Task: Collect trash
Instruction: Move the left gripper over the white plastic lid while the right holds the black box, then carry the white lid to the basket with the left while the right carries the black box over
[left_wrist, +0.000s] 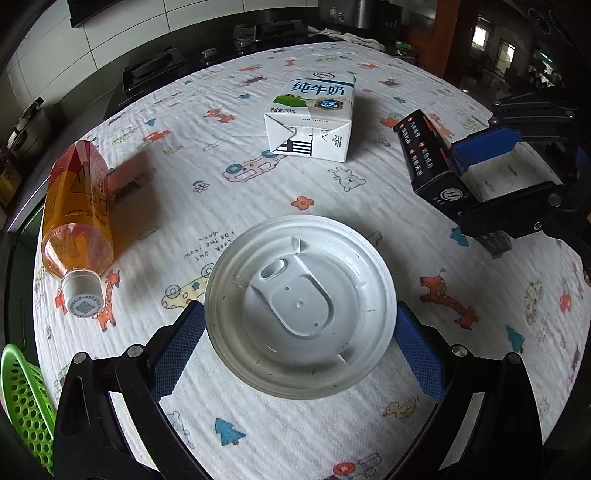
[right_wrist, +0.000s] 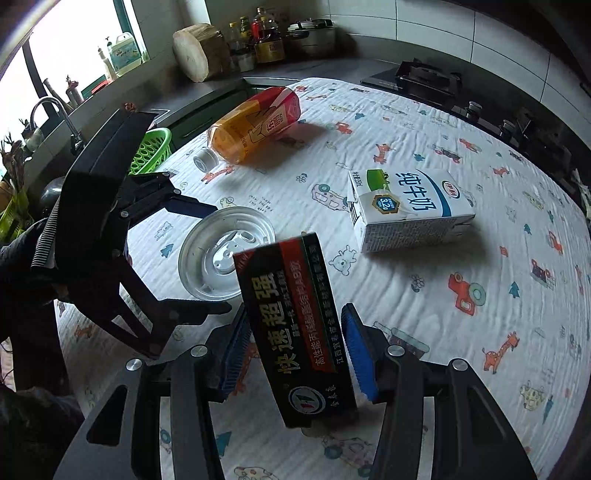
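A white plastic cup lid (left_wrist: 301, 308) lies on the patterned tablecloth between the fingers of my left gripper (left_wrist: 300, 350), whose blue pads sit at the lid's two sides; whether they touch it I cannot tell. The lid also shows in the right wrist view (right_wrist: 218, 254). My right gripper (right_wrist: 293, 350) is shut on a black glue box (right_wrist: 295, 325), held above the table; the box shows in the left wrist view (left_wrist: 428, 158) too. A milk carton (left_wrist: 314, 114) lies on its side mid-table. An orange drink bottle (left_wrist: 77, 206) lies at the left.
A green perforated basket (left_wrist: 22, 398) stands off the table's left edge, also in the right wrist view (right_wrist: 151, 151). A gas hob (right_wrist: 424, 79) and a counter with bottles, a pot and a wooden block (right_wrist: 199, 50) lie beyond the table.
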